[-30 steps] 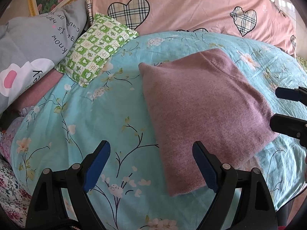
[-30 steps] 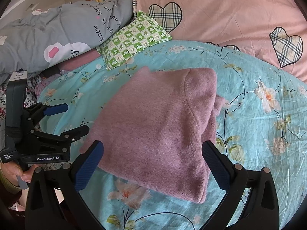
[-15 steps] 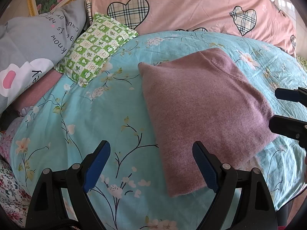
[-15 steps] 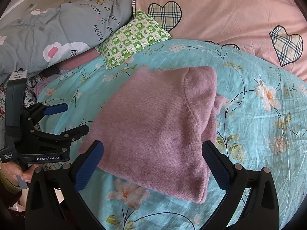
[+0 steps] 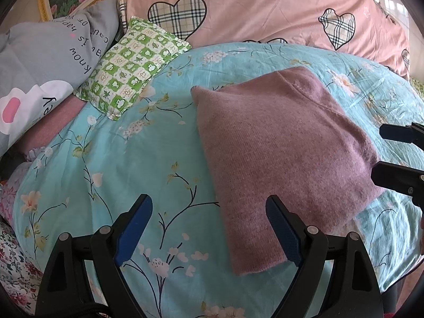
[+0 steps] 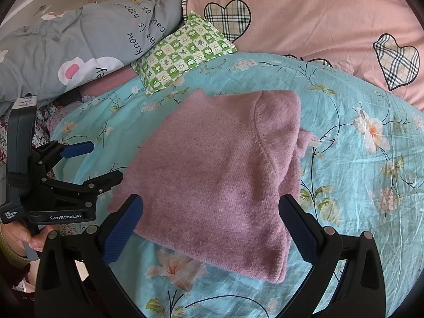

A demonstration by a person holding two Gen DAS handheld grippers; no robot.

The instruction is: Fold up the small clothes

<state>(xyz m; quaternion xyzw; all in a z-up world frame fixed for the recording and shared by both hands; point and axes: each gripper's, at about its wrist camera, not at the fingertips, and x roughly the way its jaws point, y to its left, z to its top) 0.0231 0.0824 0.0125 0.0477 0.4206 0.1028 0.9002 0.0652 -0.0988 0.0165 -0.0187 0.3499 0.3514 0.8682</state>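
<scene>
A mauve knit sweater [image 5: 281, 148] lies folded into a rectangle on the turquoise floral bedsheet [image 5: 127, 164]; it also shows in the right wrist view [image 6: 220, 177]. My left gripper [image 5: 209, 225] is open and empty, held above the sheet at the sweater's near left corner; it also shows in the right wrist view [image 6: 98, 160] at the left, open. My right gripper [image 6: 212, 217] is open and empty, held above the sweater's near edge; it also shows in the left wrist view [image 5: 389, 153] at the sweater's right corner.
A green checked small pillow [image 5: 129, 66] lies at the back left. A grey printed quilt [image 5: 39, 61] is piled at the left. A pink quilt with plaid hearts [image 5: 265, 10] runs along the back. The bed edge is near my grippers.
</scene>
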